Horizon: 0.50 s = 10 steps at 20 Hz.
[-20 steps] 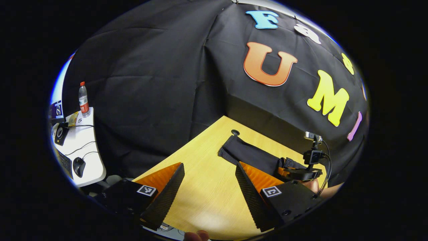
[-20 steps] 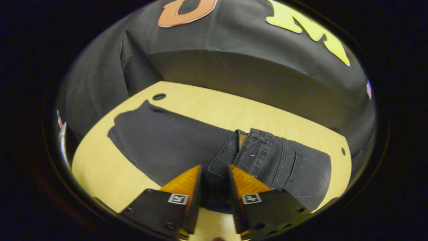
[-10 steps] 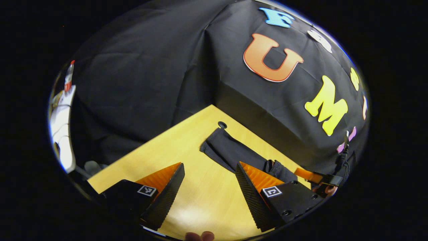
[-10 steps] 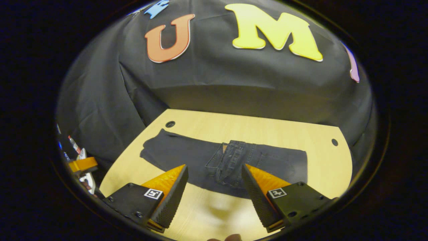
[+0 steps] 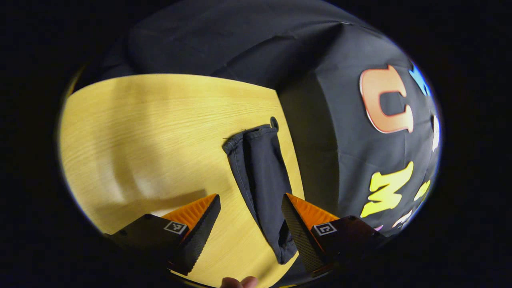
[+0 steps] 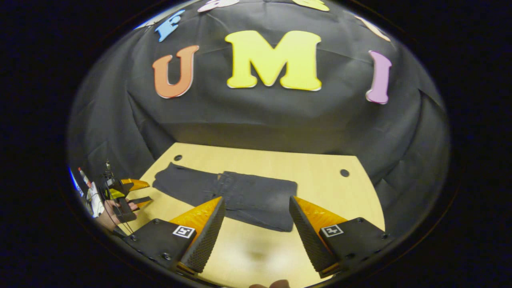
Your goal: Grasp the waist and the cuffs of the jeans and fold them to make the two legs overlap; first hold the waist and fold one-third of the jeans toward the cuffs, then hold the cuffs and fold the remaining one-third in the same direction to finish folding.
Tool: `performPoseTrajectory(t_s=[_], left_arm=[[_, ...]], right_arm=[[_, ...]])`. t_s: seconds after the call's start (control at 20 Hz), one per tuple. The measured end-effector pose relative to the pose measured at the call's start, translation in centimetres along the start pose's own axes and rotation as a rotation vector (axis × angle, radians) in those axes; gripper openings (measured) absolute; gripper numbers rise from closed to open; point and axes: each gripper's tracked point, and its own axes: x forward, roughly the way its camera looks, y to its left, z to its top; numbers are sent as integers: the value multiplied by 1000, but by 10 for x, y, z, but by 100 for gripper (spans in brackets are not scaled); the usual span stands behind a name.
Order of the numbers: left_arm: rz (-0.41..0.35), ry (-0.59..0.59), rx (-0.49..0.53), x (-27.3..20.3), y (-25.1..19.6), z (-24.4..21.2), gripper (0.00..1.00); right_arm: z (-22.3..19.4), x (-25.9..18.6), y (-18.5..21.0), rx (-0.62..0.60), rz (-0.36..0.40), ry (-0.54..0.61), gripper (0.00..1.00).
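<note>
Both tongs stand wide apart, holding nothing. Right tongs (image 6: pixel 256 230) hover near the front edge of the surface (image 6: pixel 320 168), the folded jeans (image 6: pixel 240 194) lying just beyond; left tongs (image 5: pixel 250 228) straddle the cuffs (image 5: pixel 256 136) end.

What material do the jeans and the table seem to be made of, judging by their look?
Jeans: dark matte denim, judging by the stitched seams and hemmed cuff in the left gripper view; it lies limp and flat.
Table: light wood or a wood-look laminate; it shows fine grain lines and a soft sheen. Which one, I cannot tell.
</note>
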Motion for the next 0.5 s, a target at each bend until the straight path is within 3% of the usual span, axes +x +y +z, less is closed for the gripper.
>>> performPoseTrajectory(t_s=[0.1, 0.15, 0.35, 0.5], left_arm=[[5, -3, -59, 15, 1, 5, 99], [-10, -3, -93, 21, -1, 8, 99], [-35, -22, -214, 44, -16, 25, 99], [-49, -35, -193, 61, -20, 29, 98]], right_arm=[[-11, -11, -22, 39, -36, 19, 100], [-15, -16, -33, 53, -54, 25, 95], [-34, -34, -59, 115, -114, 46, 98], [-49, -42, -74, 144, -141, 65, 98]])
